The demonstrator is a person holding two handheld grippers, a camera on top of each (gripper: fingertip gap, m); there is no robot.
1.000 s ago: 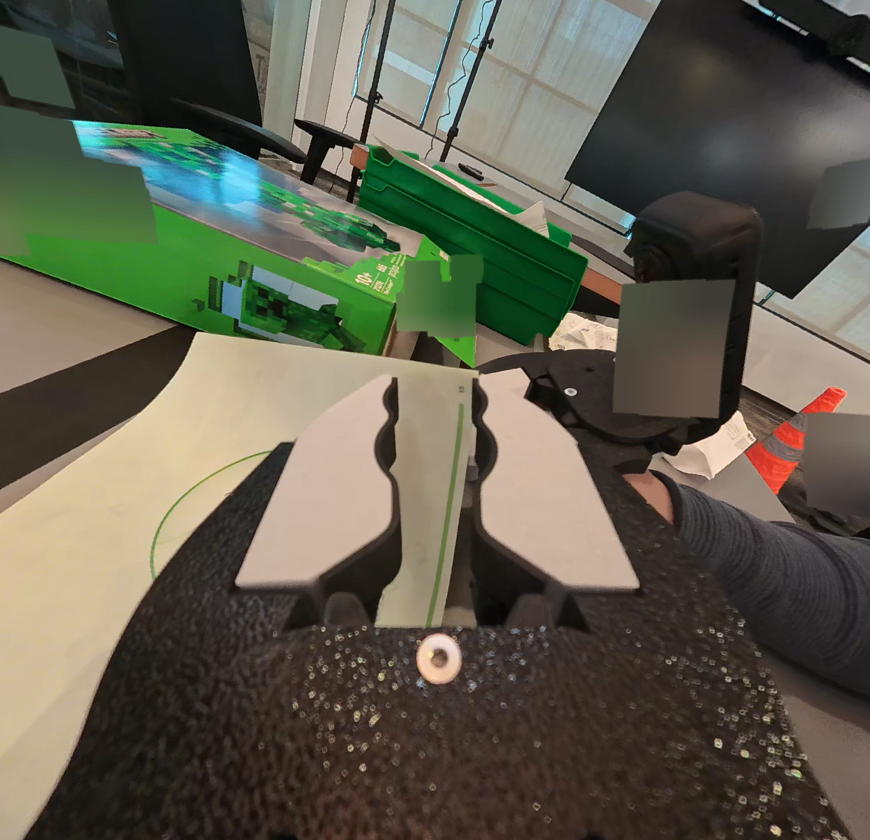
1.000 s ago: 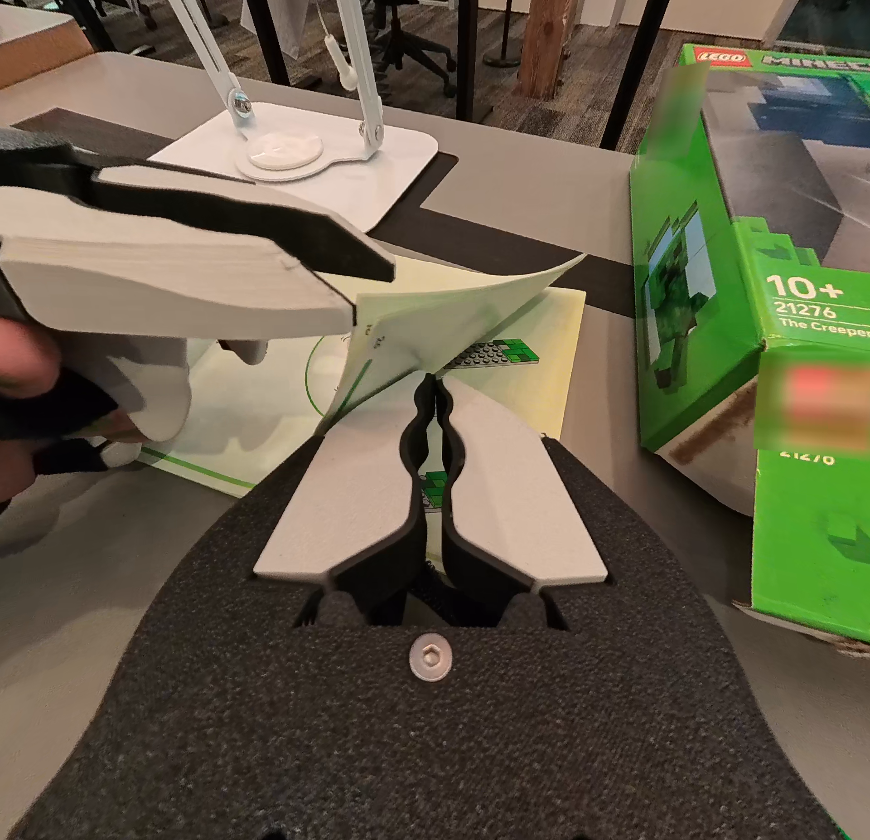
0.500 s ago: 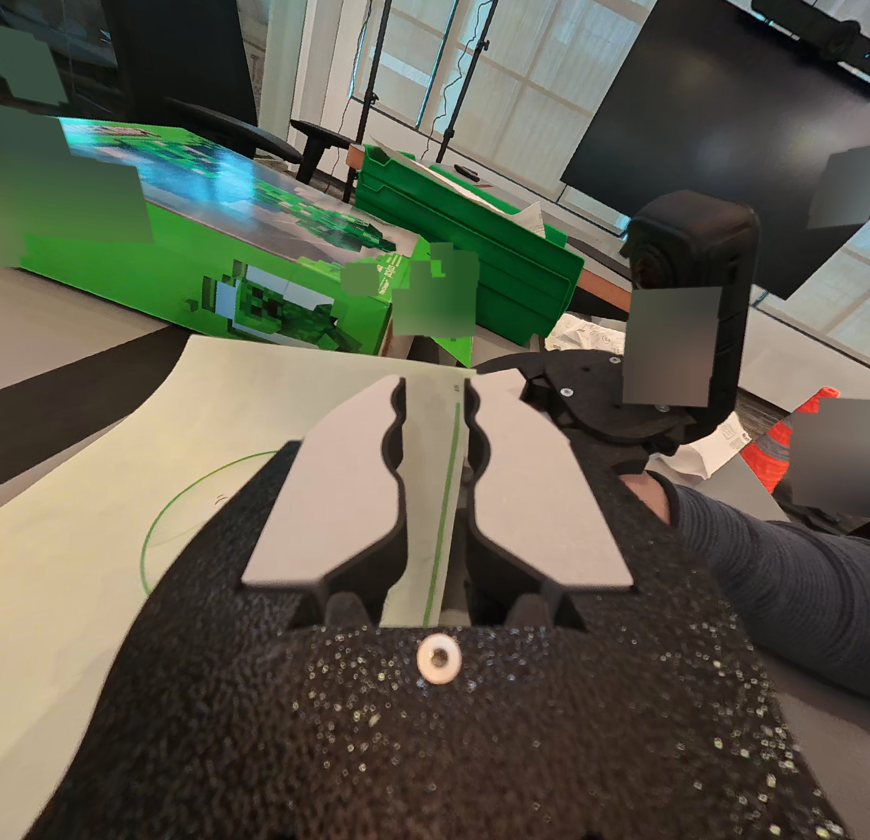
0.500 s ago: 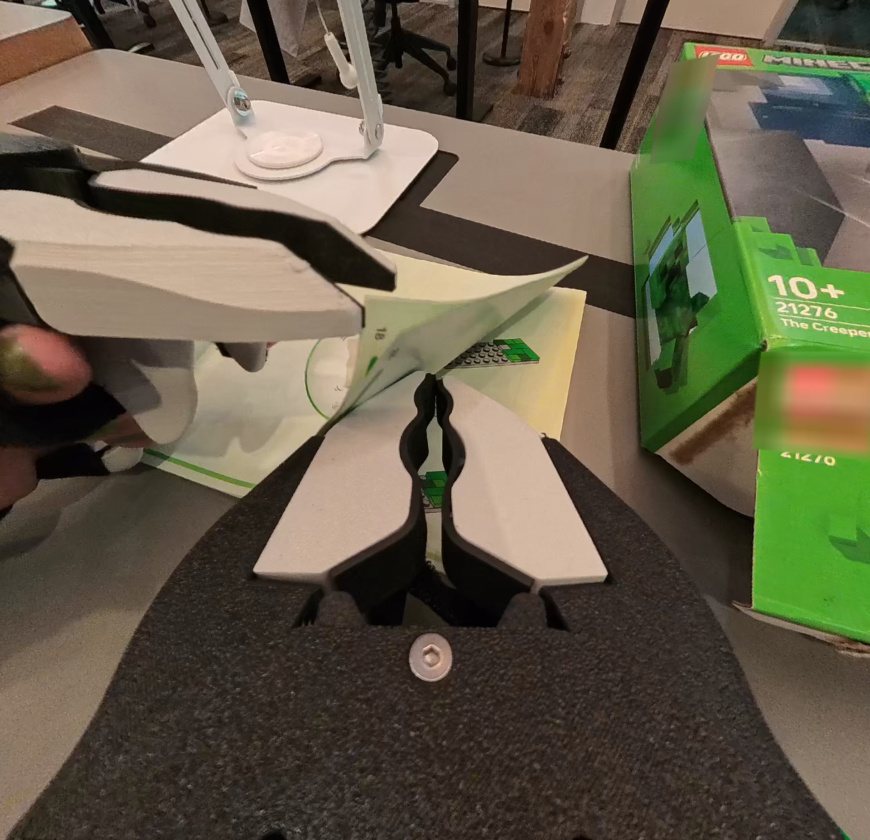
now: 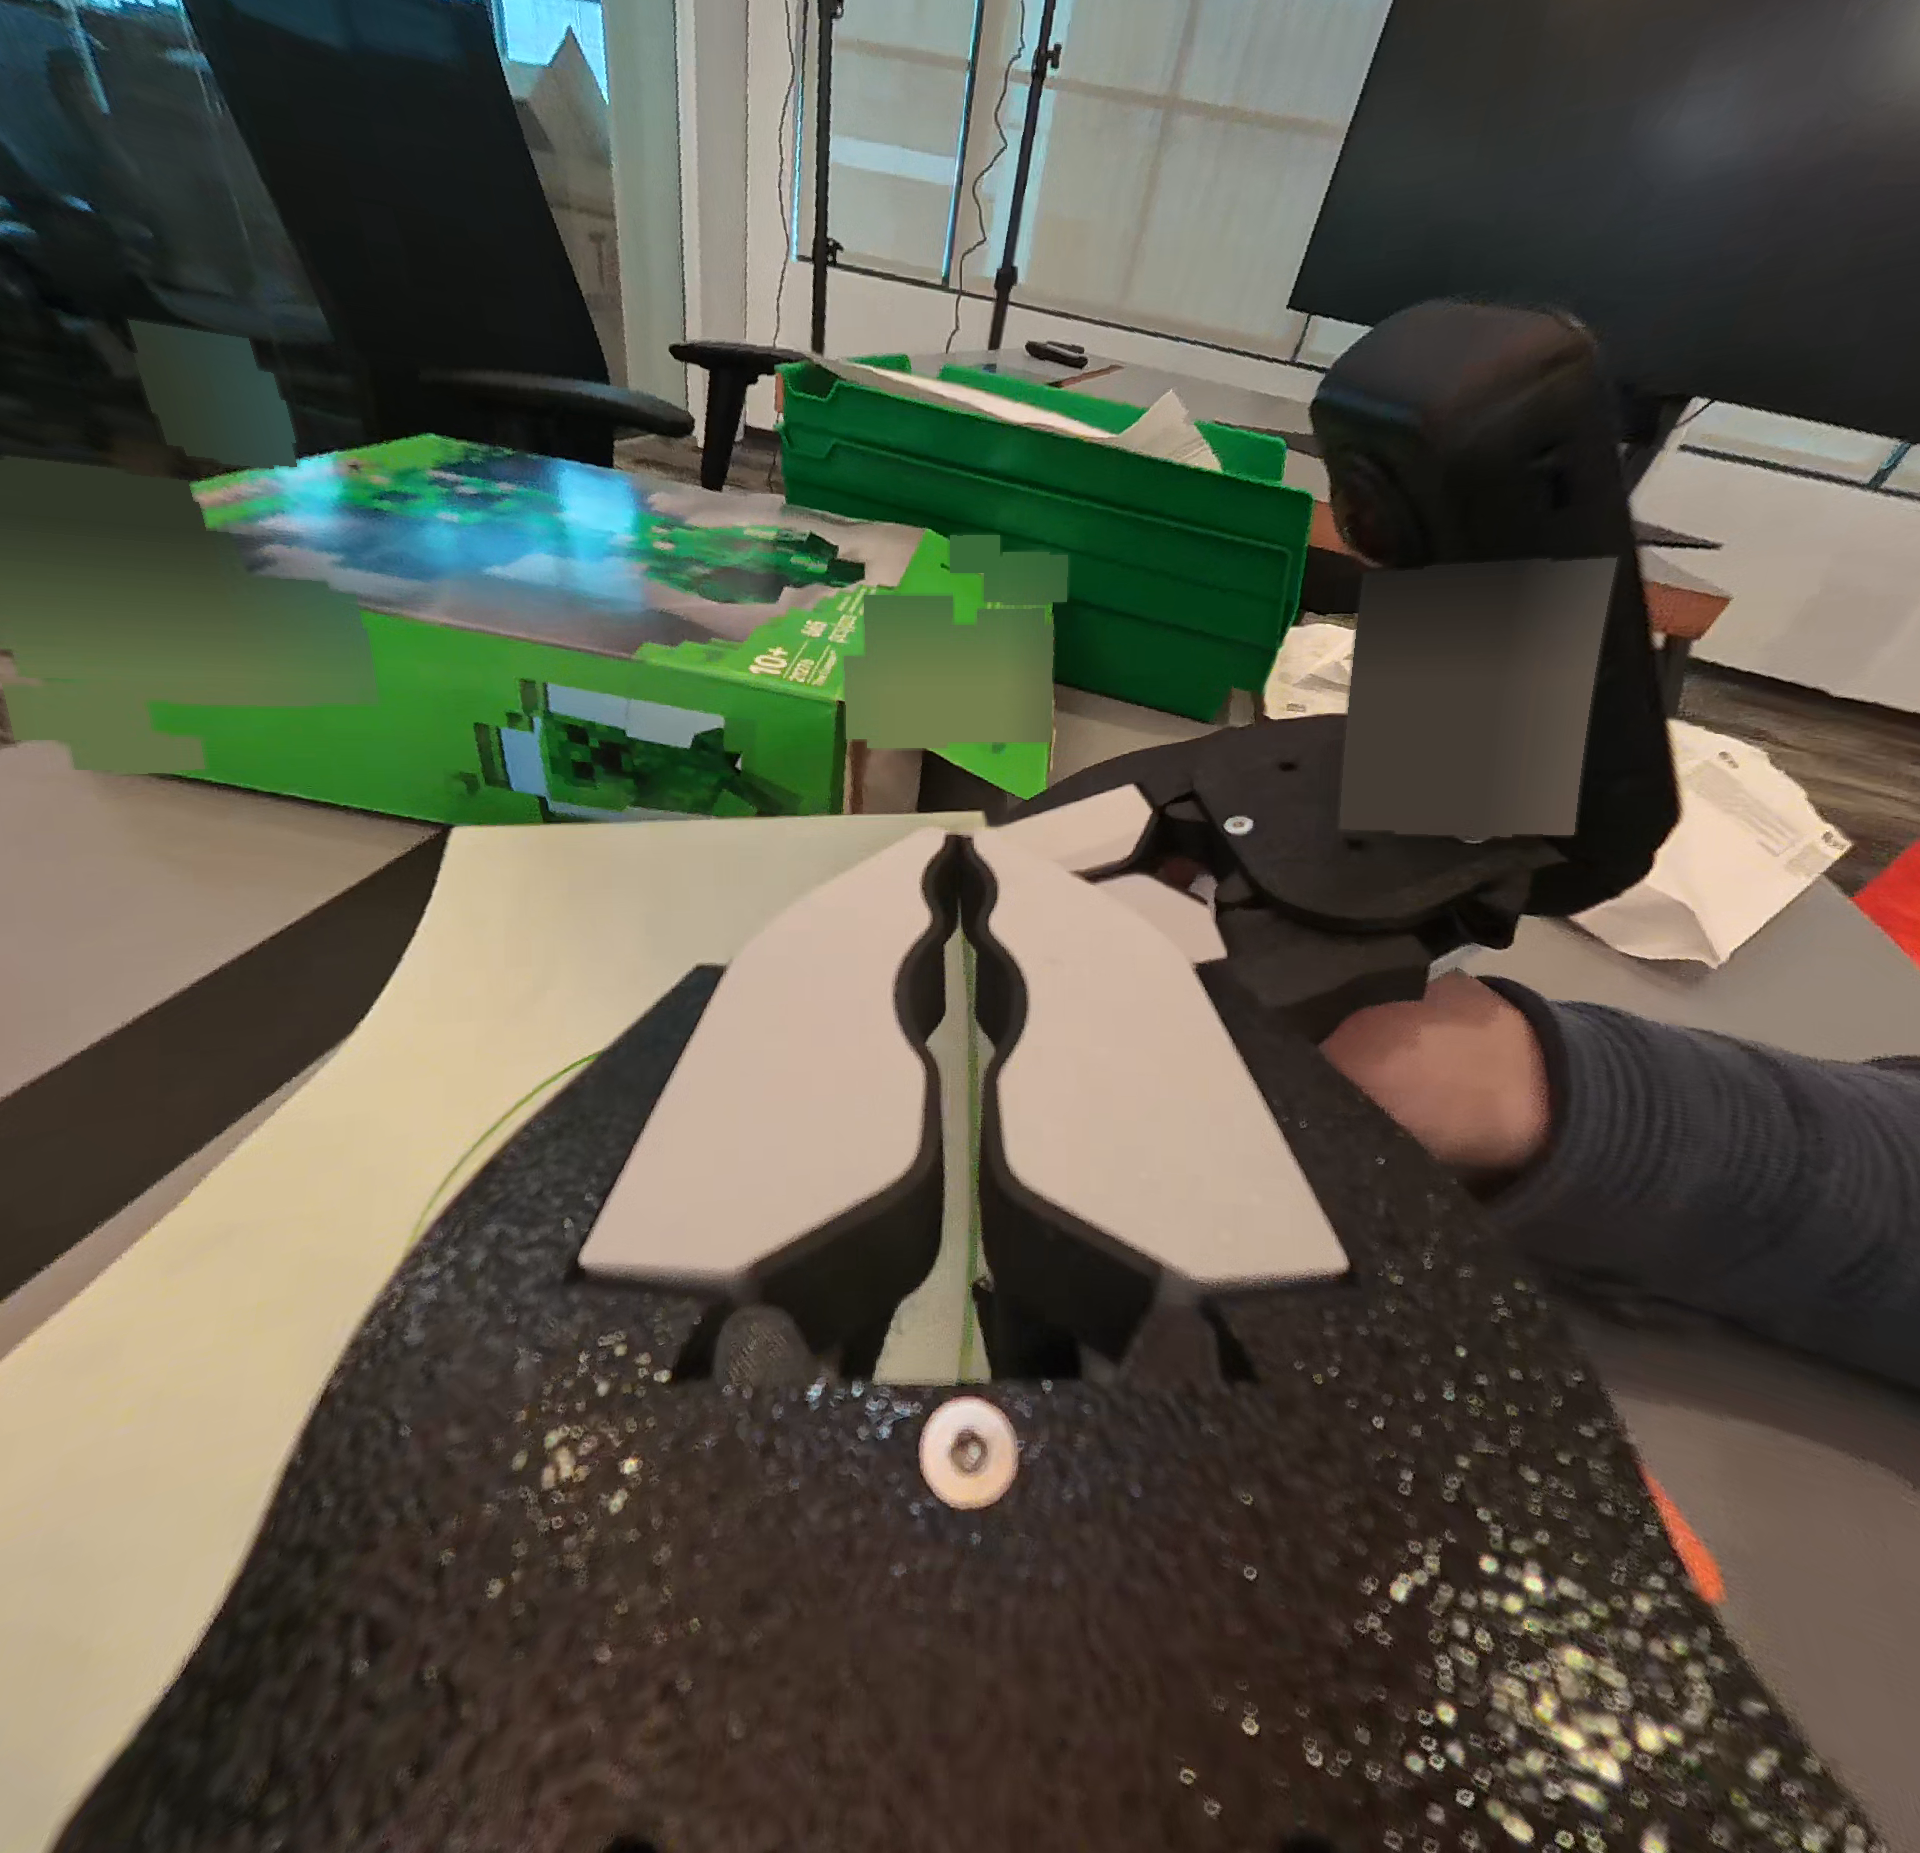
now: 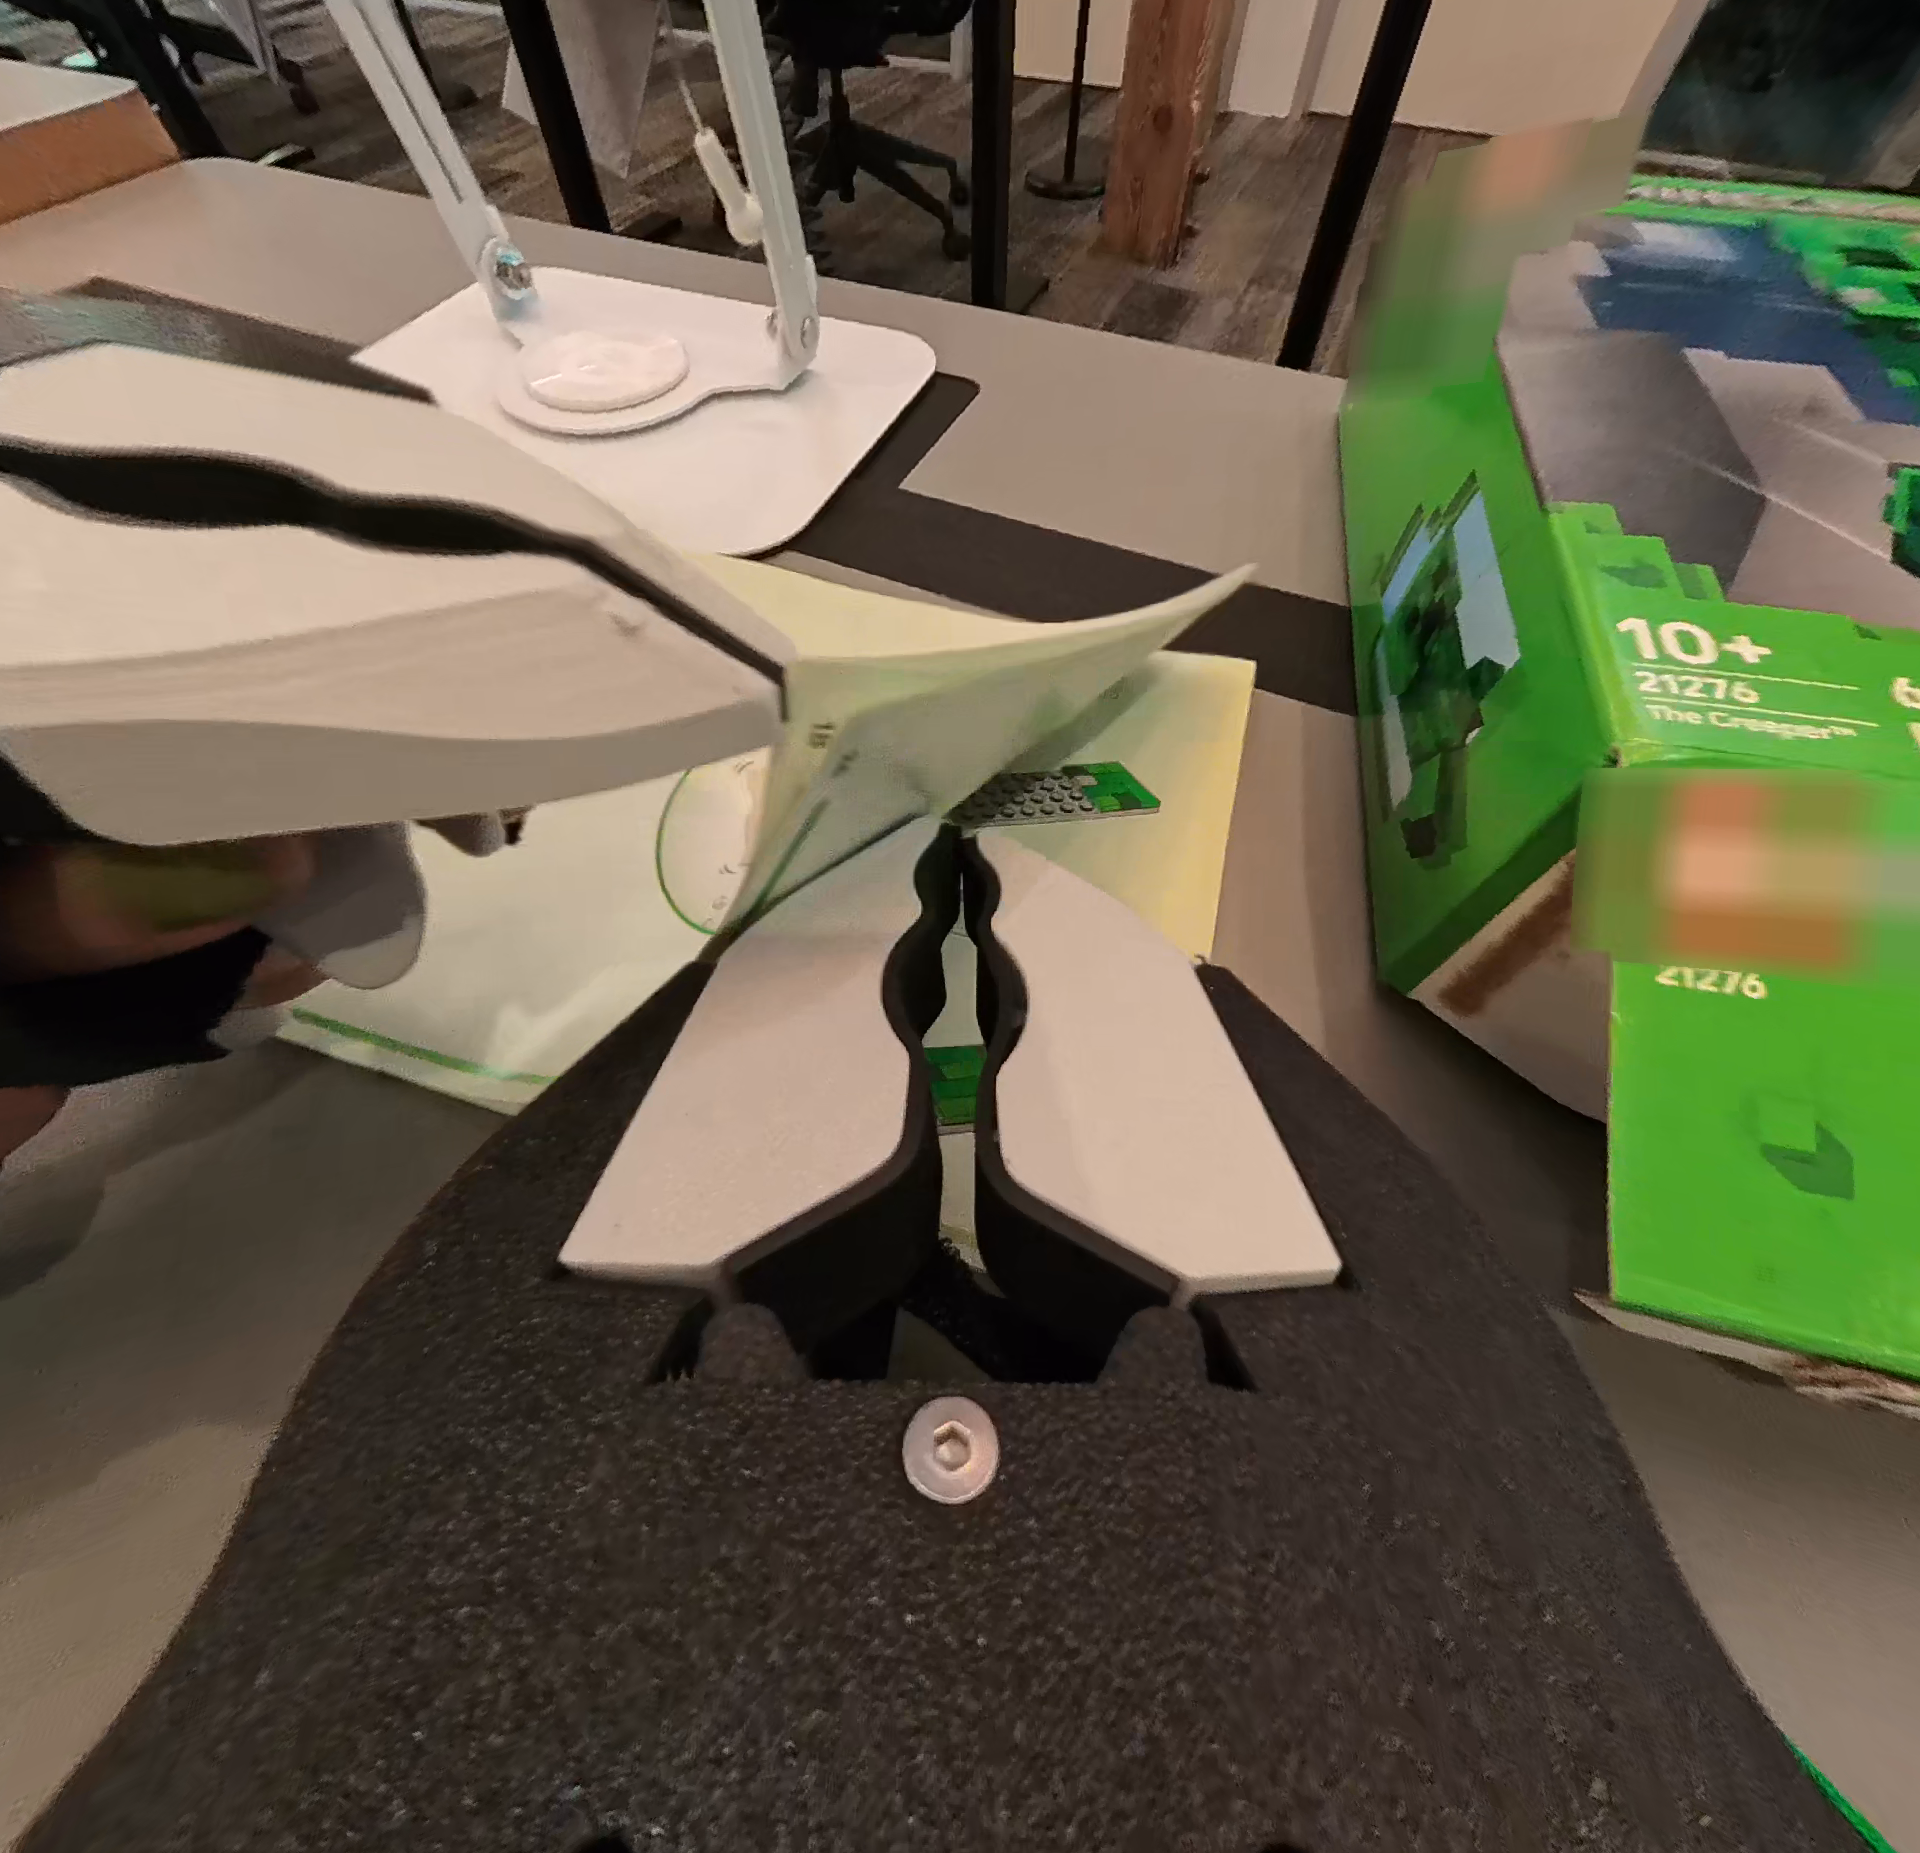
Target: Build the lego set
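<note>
- Instruction booklet (image 6: 1091,899): lies open on the grey table (image 6: 1091,421), just left of the green set box (image 6: 1714,764). Its long axis runs left to right in the right wrist view.
- Lifted page (image 6: 997,681): curls up from the booklet, free corner pointing up and right toward the box.
- Left gripper (image 6: 779,676): pinched closed on that page's edge; in its own view the page (image 5: 644,930) runs between the meeting fingers.
- Right gripper (image 6: 958,847): closed on nothing, tips hovering low over the open booklet.
- Step, as judged: turning a page; no bricks are in view.
- Next move calls for carrying the page across in an arc, without tearing it, then releasing.
</note>
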